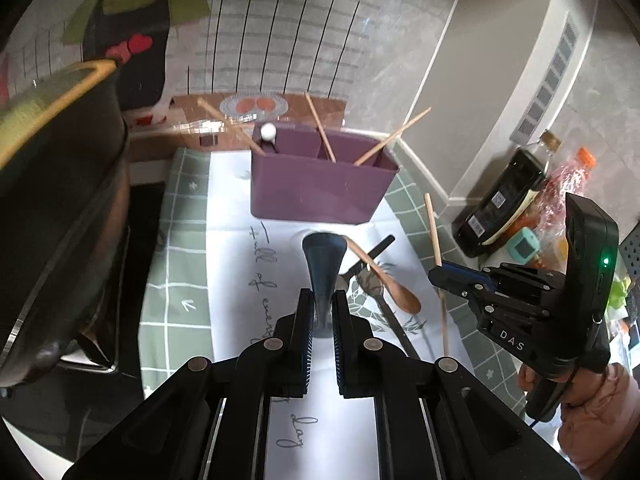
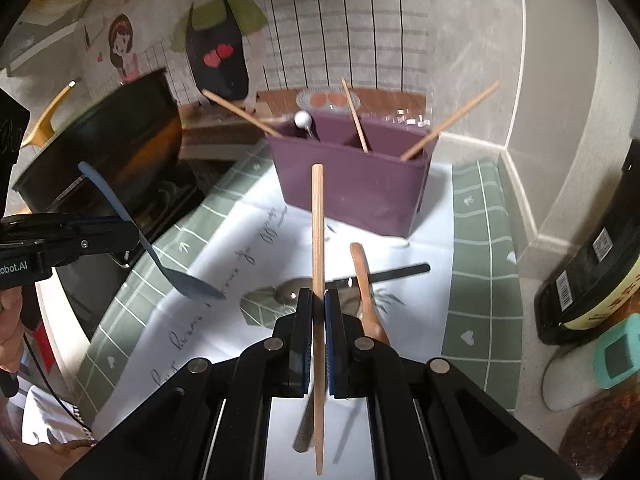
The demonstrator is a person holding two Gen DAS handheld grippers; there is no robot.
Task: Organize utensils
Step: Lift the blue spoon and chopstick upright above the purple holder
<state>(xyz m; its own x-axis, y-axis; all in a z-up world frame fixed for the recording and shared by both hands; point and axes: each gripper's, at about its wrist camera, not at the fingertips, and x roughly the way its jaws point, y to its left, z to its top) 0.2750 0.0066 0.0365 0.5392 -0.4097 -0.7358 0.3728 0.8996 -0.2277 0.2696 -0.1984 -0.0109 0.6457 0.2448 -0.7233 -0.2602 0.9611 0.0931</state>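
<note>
Left tongs (image 1: 322, 312) clamp spatula (image 1: 325, 264), right tongs (image 2: 319, 312) clamp chopstick (image 2: 317, 240); either could snag slanting sticks in caddy (image 2: 360, 192), tipping it.

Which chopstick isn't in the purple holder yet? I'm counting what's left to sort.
The chopstick clamped in the right gripper, held above the mat. The other three chopsticks lean inside the purple holder.
</note>
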